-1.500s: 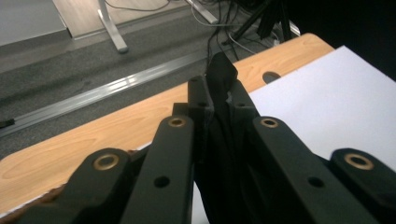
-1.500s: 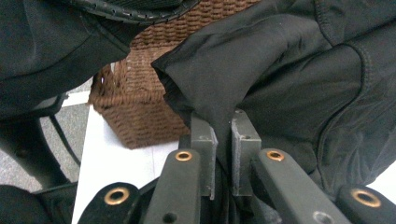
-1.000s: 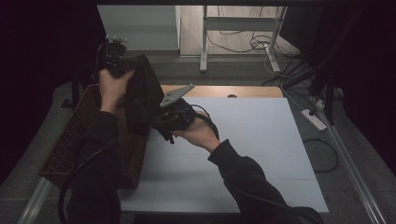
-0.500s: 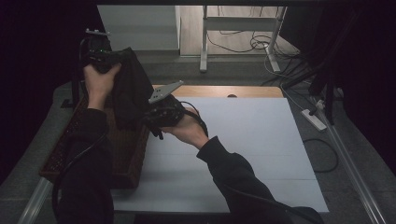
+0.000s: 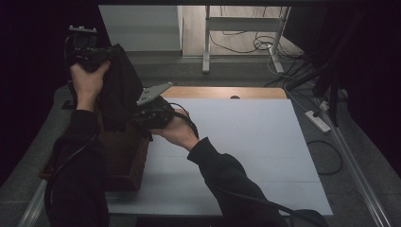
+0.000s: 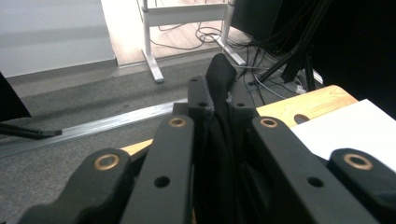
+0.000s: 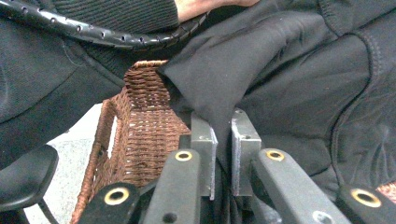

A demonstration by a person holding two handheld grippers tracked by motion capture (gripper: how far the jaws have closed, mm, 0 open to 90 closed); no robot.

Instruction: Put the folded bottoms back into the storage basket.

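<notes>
Black garment lifted over the wicker basket

Both the left gripper [image 5: 106, 54] and right gripper [image 5: 137, 118] were clamped on the black garment [image 5: 118, 90], held above the wicker basket [image 5: 124, 156]; its contents were hidden.

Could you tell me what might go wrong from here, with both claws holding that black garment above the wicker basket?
1. The left claw pinches a narrow fold of the black garment; the cloth could slip out.
2. The garment hangs low over the wicker basket, so loose fabric may snag on the rim near the right claw.
3. The cable trailing along the left sleeve could catch on the basket.
</notes>
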